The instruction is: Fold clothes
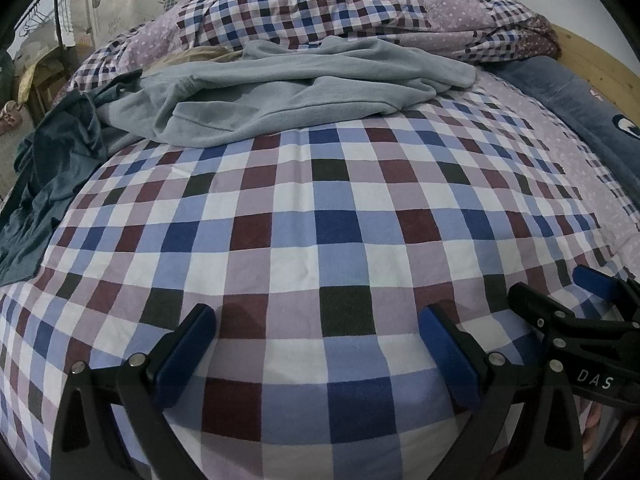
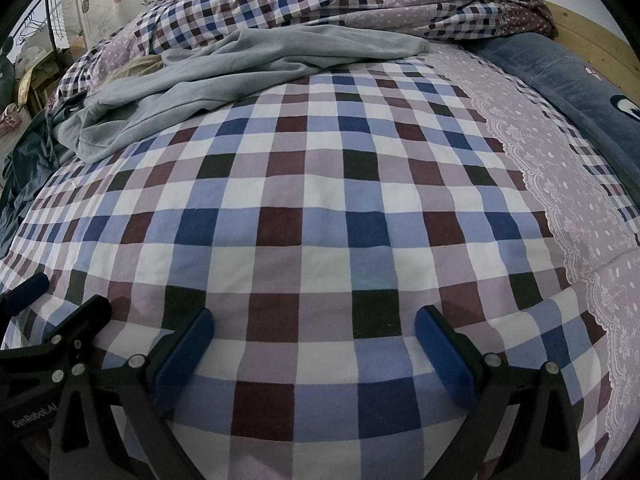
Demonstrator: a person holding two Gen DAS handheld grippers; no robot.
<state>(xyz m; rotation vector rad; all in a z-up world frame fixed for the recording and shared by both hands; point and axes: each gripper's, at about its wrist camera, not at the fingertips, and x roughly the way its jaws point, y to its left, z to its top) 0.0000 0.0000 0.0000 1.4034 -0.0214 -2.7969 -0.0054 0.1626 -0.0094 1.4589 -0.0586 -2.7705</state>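
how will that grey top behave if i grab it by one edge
The grey top lies crumpled in soft folds, so it will probably hang limp and unfurl unevenly. Its thick hem suggests some weight. It overlaps the dark green garment, which may drag along.

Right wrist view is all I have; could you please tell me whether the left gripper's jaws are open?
Observer: Yes, the left gripper has its jaws wide apart, with only the checked bedsheet between them.
Operator: Thank you. What is the dark cloth at the far left of my view?
Observer: A dark teal garment, crumpled at the bed's edge beside the grey garment.
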